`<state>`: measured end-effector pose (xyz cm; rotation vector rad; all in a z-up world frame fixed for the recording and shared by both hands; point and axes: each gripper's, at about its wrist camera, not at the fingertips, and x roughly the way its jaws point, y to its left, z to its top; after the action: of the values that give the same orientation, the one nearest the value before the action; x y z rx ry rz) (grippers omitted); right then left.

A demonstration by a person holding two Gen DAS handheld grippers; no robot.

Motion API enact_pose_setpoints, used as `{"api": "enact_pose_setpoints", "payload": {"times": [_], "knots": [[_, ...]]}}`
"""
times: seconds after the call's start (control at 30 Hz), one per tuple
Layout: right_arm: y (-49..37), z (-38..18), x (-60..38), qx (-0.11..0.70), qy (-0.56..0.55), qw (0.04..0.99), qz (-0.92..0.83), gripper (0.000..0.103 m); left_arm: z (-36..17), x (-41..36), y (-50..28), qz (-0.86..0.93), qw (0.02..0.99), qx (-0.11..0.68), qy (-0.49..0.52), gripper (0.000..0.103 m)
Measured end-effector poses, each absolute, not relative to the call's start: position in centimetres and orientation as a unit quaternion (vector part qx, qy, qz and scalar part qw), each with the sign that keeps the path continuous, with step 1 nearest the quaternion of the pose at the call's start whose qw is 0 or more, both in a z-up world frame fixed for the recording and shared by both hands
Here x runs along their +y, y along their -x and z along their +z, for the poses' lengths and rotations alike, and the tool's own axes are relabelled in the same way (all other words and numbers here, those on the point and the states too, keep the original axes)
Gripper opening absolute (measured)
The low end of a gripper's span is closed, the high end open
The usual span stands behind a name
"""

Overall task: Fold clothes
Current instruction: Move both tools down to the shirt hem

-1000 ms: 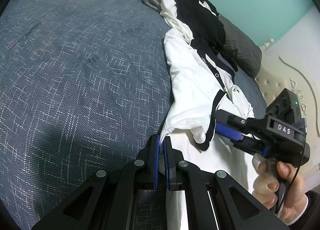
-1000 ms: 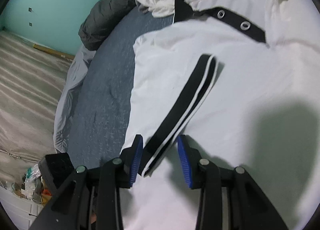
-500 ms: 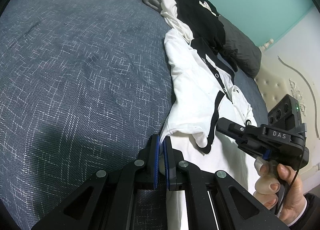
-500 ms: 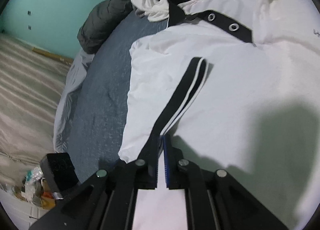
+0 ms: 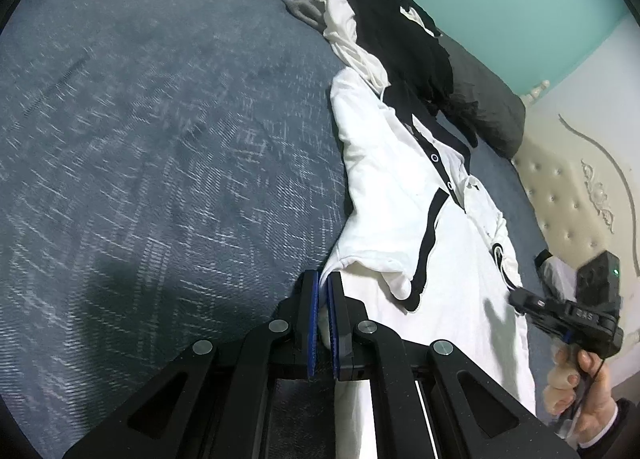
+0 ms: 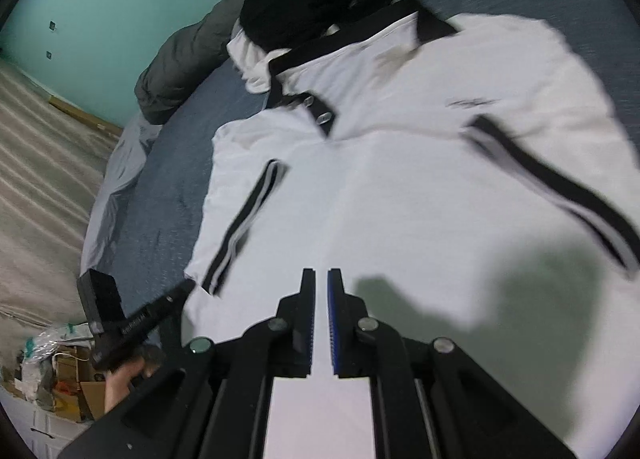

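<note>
The left gripper (image 5: 323,291) has its jaws pressed together on the white edge of the shirt (image 5: 400,195), which shows between the blue pads (image 5: 313,323). The right gripper (image 6: 321,287) hovers over the shirt with its jaws nearly together and nothing between them. The shirt lies spread on the blue bed (image 5: 160,139), one sleeve (image 6: 248,211) with black trim folded onto the chest. A small dark chest logo (image 6: 470,102) is too blurred to read. Seen from the left wrist, the right gripper carries a white label, likely "DAS", though blurred. Beyond the collar (image 6: 344,35) lies a heap of black clothes (image 5: 400,27) against a grey pillow (image 5: 488,99).
</note>
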<state>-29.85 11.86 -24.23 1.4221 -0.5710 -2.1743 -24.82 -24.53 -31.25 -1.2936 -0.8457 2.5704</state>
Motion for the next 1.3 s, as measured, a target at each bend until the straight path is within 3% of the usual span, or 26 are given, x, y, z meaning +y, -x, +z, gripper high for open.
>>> {"api": "enact_pose_setpoints", "payload": {"times": [0.1,0.27,0.67,1.3], "knots": [[28.1,-23.2,14.4,-0.196,-0.521,0.231,-0.798,0.007,-30.5,-24.7,24.4,0.858,0.066,-0.276,0.427,0.005],[25.2,-21.5,18.5,-0.175,-0.524,0.219,-0.805,0.019,-29.2,-25.1,23.2,0.86,0.056,-0.275,0.427,0.005],[17.8,-19.1,26.8,-0.16,-0.53,0.191,-0.81,0.021,-24.9,-23.0,16.6,0.845,0.088,-0.229,0.475,0.005],[7.8,-19.7,33.3,-0.15,-0.55,0.17,-0.804,0.026,-25.1,-20.9,3.6,0.804,0.111,-0.187,0.553,0.005]]}}
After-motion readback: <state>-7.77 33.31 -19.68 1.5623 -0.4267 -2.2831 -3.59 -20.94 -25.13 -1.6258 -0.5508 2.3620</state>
